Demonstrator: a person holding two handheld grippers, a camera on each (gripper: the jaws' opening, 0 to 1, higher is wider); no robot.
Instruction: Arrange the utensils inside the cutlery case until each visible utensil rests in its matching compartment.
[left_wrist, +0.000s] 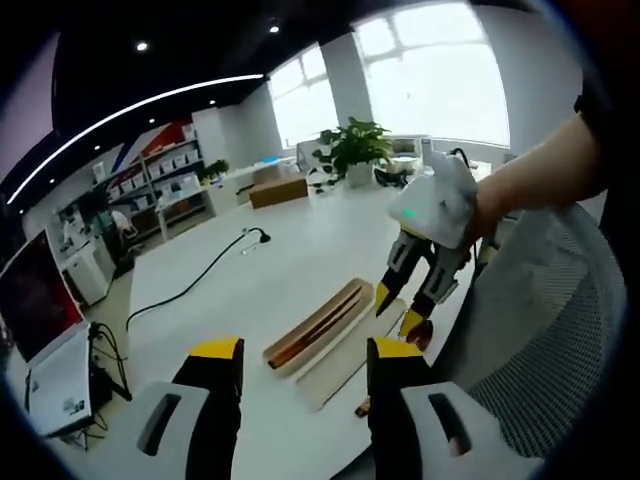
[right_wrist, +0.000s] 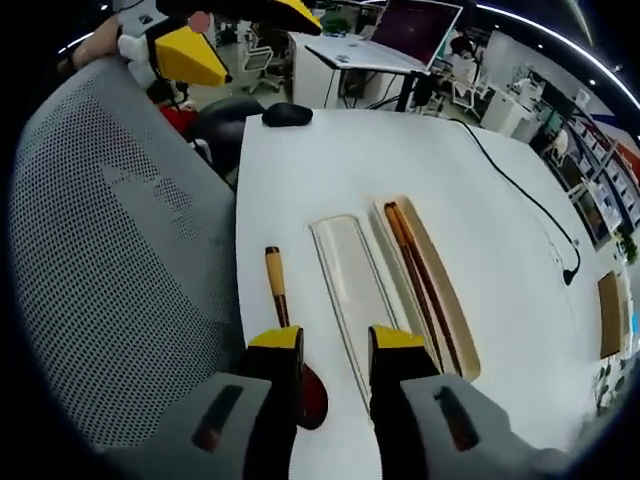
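A long wooden cutlery case (right_wrist: 432, 290) lies on the white table (right_wrist: 340, 160) with a pair of dark chopsticks (right_wrist: 415, 265) inside. Beside it lies a pale empty tray (right_wrist: 350, 275). A wooden-handled spoon (right_wrist: 276, 285) with a dark red bowl rests on the table next to the tray, close to the edge. My right gripper (right_wrist: 335, 345) hovers open over the spoon's bowl end and the tray. In the left gripper view, my left gripper (left_wrist: 305, 355) is open above the case (left_wrist: 318, 325), and the right gripper (left_wrist: 400, 312), held by a hand, hangs open above the spoon's bowl (left_wrist: 424, 336).
A grey mesh chair back (right_wrist: 110, 250) stands against the table edge beside the spoon. A black mouse (right_wrist: 287, 115) and a black cable (right_wrist: 520, 190) lie farther out on the table. A potted plant (left_wrist: 355, 148) and a brown box (left_wrist: 278, 190) sit at the far end.
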